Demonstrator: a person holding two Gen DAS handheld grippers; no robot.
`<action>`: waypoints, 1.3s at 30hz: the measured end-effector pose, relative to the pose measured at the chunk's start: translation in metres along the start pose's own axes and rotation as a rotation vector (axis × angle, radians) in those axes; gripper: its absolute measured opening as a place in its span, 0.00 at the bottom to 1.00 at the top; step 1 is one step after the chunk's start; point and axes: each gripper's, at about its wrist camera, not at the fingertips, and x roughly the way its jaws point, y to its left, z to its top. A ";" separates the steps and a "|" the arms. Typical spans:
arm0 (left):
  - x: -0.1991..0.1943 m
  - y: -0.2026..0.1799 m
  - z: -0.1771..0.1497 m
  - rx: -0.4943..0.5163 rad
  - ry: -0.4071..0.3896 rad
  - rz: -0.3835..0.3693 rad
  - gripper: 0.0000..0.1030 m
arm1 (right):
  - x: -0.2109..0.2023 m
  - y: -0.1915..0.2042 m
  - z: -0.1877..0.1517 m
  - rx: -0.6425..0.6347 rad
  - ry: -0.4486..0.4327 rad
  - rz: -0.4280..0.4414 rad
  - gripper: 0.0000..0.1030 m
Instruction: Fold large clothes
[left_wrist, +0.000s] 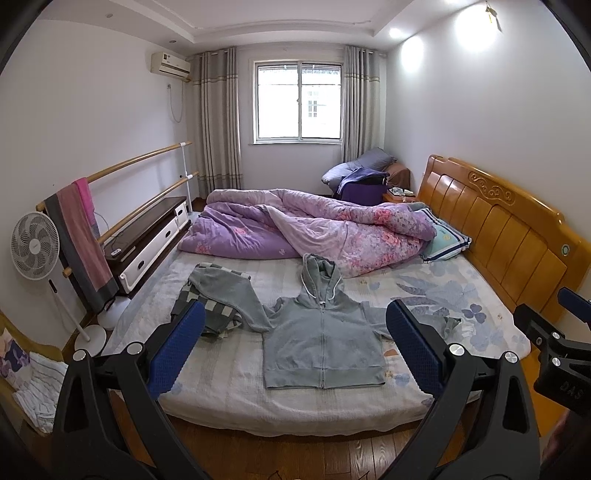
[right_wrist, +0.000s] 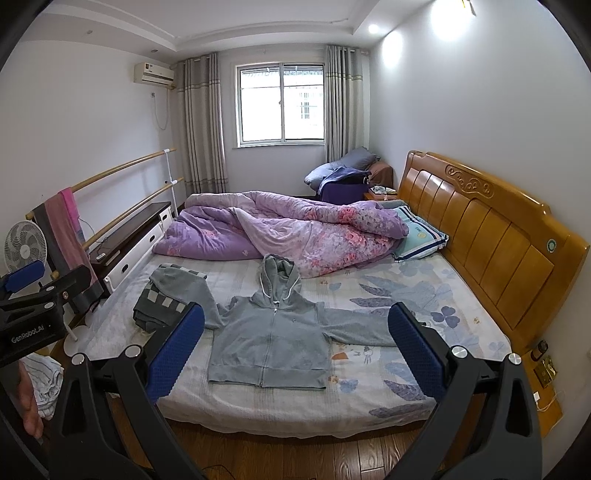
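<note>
While grey hoodie (left_wrist: 323, 343) lies flat, zip up, on bed (left_wrist: 229, 391) near its foot edge, both tongs hang above floor short of that edge. Left tongs (left_wrist: 295, 341) spread wide, holding nothing. Right tongs (right_wrist: 295, 341) spread wide, holding nothing. Hood points toward purple quilt (left_wrist: 314, 229) beyond hoodie. One sleeve lies over checked garment (left_wrist: 207, 306) beside hoodie; other sleeve stretches toward wooden headboard (left_wrist: 517, 236).

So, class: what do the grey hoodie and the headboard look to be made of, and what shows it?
Grey hoodie: soft matte knit, likely cotton fleece; ribbed hem, limp drape.
Headboard: wood, it seems, with a glossy orange varnish; carved scroll, light sheen on the panels.
</note>
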 end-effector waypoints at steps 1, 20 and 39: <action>-0.001 0.001 -0.001 0.001 0.001 -0.001 0.95 | 0.000 0.000 0.000 -0.001 0.001 0.001 0.93; 0.004 0.003 0.002 -0.002 -0.004 0.003 0.95 | 0.002 0.003 0.001 -0.003 0.009 0.006 0.93; 0.008 0.012 0.005 0.003 -0.007 0.007 0.95 | 0.008 0.004 0.005 -0.005 0.012 0.007 0.93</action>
